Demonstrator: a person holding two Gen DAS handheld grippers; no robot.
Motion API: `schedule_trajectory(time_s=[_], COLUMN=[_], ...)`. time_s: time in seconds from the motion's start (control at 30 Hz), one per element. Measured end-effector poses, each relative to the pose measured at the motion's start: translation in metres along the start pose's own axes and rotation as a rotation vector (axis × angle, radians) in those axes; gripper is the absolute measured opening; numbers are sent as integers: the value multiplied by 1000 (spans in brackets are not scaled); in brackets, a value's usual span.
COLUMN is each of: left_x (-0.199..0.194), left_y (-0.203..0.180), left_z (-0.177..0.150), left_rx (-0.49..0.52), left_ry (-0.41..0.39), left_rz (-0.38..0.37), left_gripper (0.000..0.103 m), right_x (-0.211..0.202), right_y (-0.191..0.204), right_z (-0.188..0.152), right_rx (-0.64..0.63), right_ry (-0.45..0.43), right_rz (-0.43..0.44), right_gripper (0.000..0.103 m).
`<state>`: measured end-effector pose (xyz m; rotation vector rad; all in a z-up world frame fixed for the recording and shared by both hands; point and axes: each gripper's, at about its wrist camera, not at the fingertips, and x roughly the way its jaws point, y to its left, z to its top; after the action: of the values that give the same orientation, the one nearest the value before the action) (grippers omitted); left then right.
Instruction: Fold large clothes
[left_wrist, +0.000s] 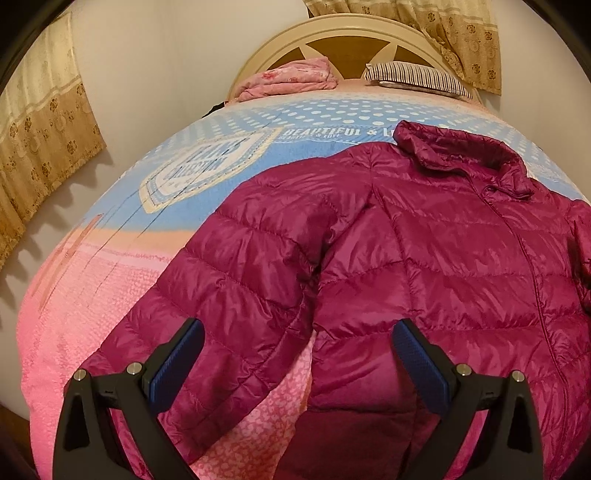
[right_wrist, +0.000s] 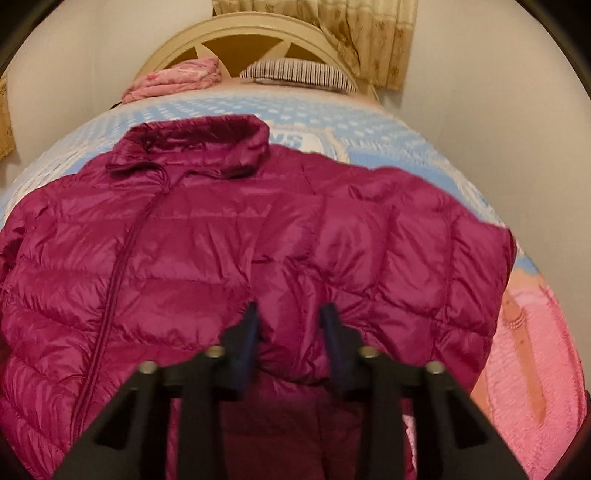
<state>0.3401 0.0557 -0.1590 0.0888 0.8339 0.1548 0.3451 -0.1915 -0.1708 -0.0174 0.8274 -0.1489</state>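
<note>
A magenta quilted puffer jacket (left_wrist: 424, 236) lies front up and zipped on the bed, collar toward the headboard. In the left wrist view its sleeve (left_wrist: 221, 280) runs down to the lower left. My left gripper (left_wrist: 297, 332) hangs open over the gap between that sleeve and the body, with nothing between its blue pads (left_wrist: 177, 365). In the right wrist view the jacket (right_wrist: 184, 236) fills the frame. My right gripper (right_wrist: 290, 317) is narrowed on a puffy bunch of the jacket near the other sleeve's underarm, and creases radiate from its fingers (right_wrist: 334, 325).
The bed cover (left_wrist: 110, 258) is blue with white dots at the far end and pink near me. A folded pink blanket (left_wrist: 291, 79) and a striped pillow (left_wrist: 417, 79) lie by the cream headboard (left_wrist: 332, 33). Curtains (left_wrist: 40, 122) hang on both sides against white walls.
</note>
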Motion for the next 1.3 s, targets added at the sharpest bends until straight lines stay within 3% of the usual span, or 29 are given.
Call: schedule_trajectory(time_s=[0.03,0.13,0.47,0.87,0.9,0.93,1.0,1.2,1.3], left_x=[1,4,-5,-4,-5,-8,-13,-41,-51], left_y=[1,4,20,36,34,31,25,-3,-35], left_z=[0,-1,2,6,7,8,11,30,39], left_rx=[-2,-18,-42,-68,-66,-60,-45,-36,0], left_ry=[3,8,-10,-9,-10,-15,-23,-60,-69], left_rz=[-2,-9,-9,25,23,19,18,-52,-94], left_gripper=[102,102,102,102,102,102,102,102,102], right_x=[-1,-11,-64,-47,-48,-50,-58,-75,-72], right_y=[-2,-4,89,145,141,136,126,69,34], right_z=[-1,0,15,-19,-20,-20,-21,-14,-9], right_rx=[6,15,-182,-346,-327,-308,-273,-160,-77], right_ry=[-2,-24,-158,-62,-61,-62,-74,-103,-118], right_rz=[15,65,221,399,429,456,490,479,389], right_gripper=[19,13,12,13,21,38,53,55,68])
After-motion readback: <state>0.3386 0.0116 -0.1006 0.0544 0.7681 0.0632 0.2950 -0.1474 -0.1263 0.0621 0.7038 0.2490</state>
